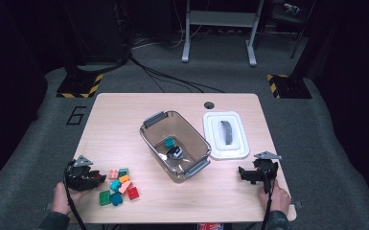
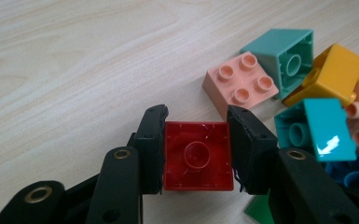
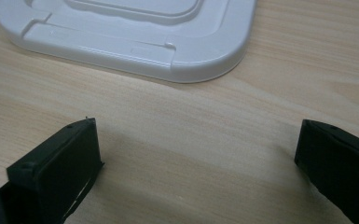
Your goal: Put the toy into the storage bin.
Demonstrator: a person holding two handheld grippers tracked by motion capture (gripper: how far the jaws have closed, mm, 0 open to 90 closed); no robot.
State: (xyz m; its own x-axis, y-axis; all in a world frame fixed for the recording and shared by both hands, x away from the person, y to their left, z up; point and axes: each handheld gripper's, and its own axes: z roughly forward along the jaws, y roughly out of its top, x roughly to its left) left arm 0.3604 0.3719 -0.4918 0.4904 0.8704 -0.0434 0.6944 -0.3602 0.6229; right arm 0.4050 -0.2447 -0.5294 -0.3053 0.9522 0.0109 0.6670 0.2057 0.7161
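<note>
The left hand-held gripper (image 2: 195, 156) pinches a red brick (image 2: 196, 156), one black pad pressed flat against each side wall. The brick's hollow underside faces the camera, so it lies tipped over, and gripping it across two parallel walls should keep it from twisting once it is lifted. It rests low over the worktop (image 2: 74, 60) at the near edge of the loose brick pile.

Just beyond it lie a pink brick (image 2: 240, 84) with its studs up, a green-blue one (image 2: 282, 56) on its side, a yellow one (image 2: 328, 74) leaning against that, and a bright teal one (image 2: 326, 128) close to the right jaw. The red brick stands a little apart from them, which leaves room for the jaws to close without knocking its neighbours.

In the high view the pile (image 1: 119, 186) sits left of the clear bin (image 1: 175, 143), which already holds a few pieces; the bricks are probably being moved there one at a time. The white lid (image 1: 226, 134) lies flat beside the bin, out of the way while it is being filled.

The right hand-held gripper (image 3: 196, 163) has its jaws spread wide with nothing between them, parked low over the bare worktop just short of the lid's edge (image 3: 168, 60), seemingly waiting.
</note>
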